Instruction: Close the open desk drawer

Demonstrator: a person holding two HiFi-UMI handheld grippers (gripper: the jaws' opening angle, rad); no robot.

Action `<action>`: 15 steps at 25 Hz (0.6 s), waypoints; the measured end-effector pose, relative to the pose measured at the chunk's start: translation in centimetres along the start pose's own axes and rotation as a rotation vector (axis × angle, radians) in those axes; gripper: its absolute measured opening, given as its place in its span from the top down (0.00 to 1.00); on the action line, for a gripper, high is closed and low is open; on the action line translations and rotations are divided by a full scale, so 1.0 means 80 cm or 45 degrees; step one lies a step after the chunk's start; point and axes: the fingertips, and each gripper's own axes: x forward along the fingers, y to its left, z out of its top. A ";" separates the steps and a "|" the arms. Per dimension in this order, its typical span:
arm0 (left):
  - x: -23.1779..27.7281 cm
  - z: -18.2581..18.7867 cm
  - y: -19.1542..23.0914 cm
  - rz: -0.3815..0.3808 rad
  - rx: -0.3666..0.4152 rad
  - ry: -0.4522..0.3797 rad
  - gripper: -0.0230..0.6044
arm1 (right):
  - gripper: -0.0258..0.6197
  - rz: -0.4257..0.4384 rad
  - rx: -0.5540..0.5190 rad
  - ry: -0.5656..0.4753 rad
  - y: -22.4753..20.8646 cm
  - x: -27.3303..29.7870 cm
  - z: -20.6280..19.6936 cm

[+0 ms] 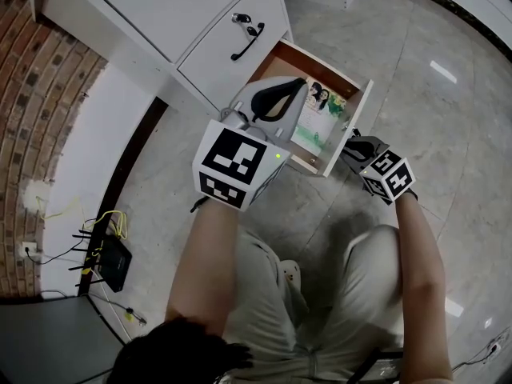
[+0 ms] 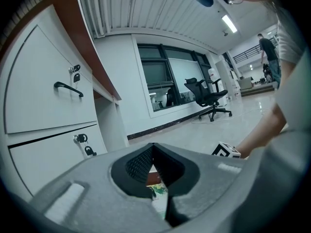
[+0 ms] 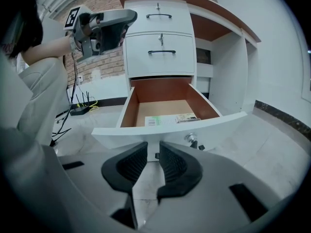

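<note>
I kneel on the floor before a white desk whose lowest drawer (image 3: 131, 132) is pulled fully out, its brown inside bare except for a sheet of paper (image 3: 170, 119) lying flat. My right gripper (image 3: 153, 149) sits low, just in front of the drawer's white front panel. Its jaws are slightly spread, with nothing pinched between them. A dark bit of the handle (image 3: 156, 155) shows through the gap, apparently not touched. A key (image 3: 190, 139) sticks out of the panel just to the right of the jaws. My left gripper (image 2: 153, 147) has its tips pressed together and holds nothing. In the head view it hangs over the near left part of the open drawer. The main risk, I judge, is that left gripper: if I push the drawer in while it hangs there, it could be caught against the closed drawer above. A second risk is the key, which a drifting right jaw could knock or bend. A push well off centre could also skew the drawer so that it jams part-way.
</note>
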 end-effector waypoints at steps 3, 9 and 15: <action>-0.001 -0.003 0.000 0.004 0.003 0.014 0.96 | 0.86 0.026 0.049 0.020 0.003 0.001 -0.001; -0.003 0.000 0.004 0.015 -0.001 0.000 0.96 | 0.87 0.041 0.024 0.033 0.004 -0.002 0.004; -0.002 -0.002 0.003 0.011 0.002 0.004 0.96 | 0.87 0.052 0.013 -0.029 0.006 -0.008 0.025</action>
